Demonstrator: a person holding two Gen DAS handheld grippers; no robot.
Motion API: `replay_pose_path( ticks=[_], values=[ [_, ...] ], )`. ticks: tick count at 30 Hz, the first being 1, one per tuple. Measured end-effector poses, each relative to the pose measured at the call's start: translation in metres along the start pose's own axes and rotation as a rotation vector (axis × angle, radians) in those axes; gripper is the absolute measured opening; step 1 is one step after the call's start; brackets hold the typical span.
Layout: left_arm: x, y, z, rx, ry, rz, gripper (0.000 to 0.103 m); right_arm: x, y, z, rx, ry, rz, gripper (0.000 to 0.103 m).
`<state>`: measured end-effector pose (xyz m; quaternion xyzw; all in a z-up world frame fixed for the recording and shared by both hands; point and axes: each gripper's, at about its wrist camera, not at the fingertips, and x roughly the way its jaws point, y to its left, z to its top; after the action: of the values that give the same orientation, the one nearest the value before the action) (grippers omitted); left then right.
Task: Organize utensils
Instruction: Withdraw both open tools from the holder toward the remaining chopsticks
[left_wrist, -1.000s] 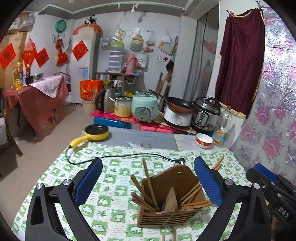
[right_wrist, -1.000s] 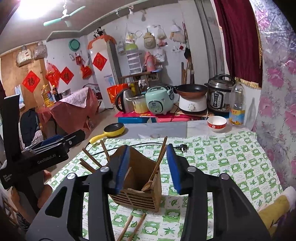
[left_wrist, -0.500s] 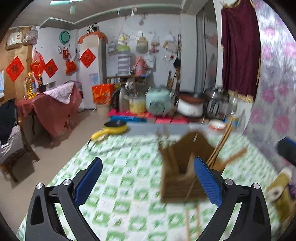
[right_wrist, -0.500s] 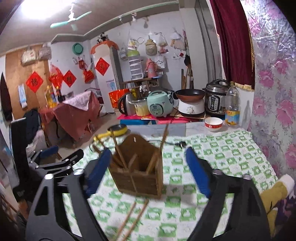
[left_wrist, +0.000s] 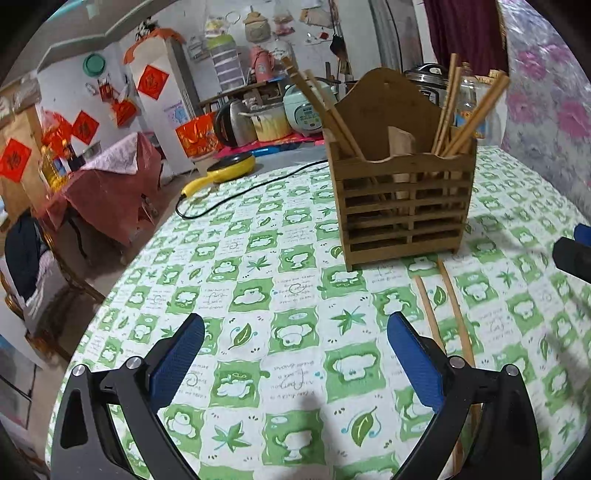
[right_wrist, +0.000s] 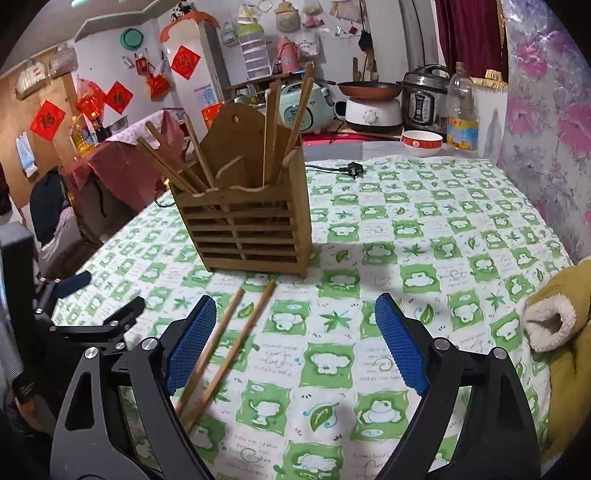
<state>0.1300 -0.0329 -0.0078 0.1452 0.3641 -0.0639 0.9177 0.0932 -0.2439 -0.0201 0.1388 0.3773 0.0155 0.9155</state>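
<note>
A slatted wooden utensil holder (left_wrist: 402, 206) stands upright on the green-checked tablecloth (left_wrist: 280, 295), with several chopsticks leaning in both its compartments; it also shows in the right wrist view (right_wrist: 247, 229). Two loose chopsticks (left_wrist: 443, 314) lie on the cloth in front of the holder, also in the right wrist view (right_wrist: 225, 347). My left gripper (left_wrist: 295, 358) is open and empty, low over the cloth, left of the loose pair. My right gripper (right_wrist: 295, 343) is open and empty, its left finger over the loose pair.
A yellow electric pan (left_wrist: 231, 166) with a black cord sits at the table's far left. A plug (right_wrist: 351, 170), a red-rimmed bowl (right_wrist: 422, 142) and an oil bottle (right_wrist: 461, 110) stand at the far side. A yellow fleecy sleeve (right_wrist: 561, 332) lies at the right edge.
Both grippers dropped from above the holder to low over the cloth in front of it. My right gripper opened wide. The holder stands where it was.
</note>
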Motion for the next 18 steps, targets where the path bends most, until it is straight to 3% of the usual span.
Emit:
replay_pose_path(
  ticks=[8,18],
  values=[
    [-0.007,0.004,-0.016,-0.008,0.004,0.015,0.097,0.005,0.001,-0.022,-0.03,0.048,-0.04,0.085],
    [0.001,0.012,-0.019,-0.052,0.051,0.025,0.097,0.013,0.002,-0.027,-0.03,0.072,-0.059,0.09]
  ],
)
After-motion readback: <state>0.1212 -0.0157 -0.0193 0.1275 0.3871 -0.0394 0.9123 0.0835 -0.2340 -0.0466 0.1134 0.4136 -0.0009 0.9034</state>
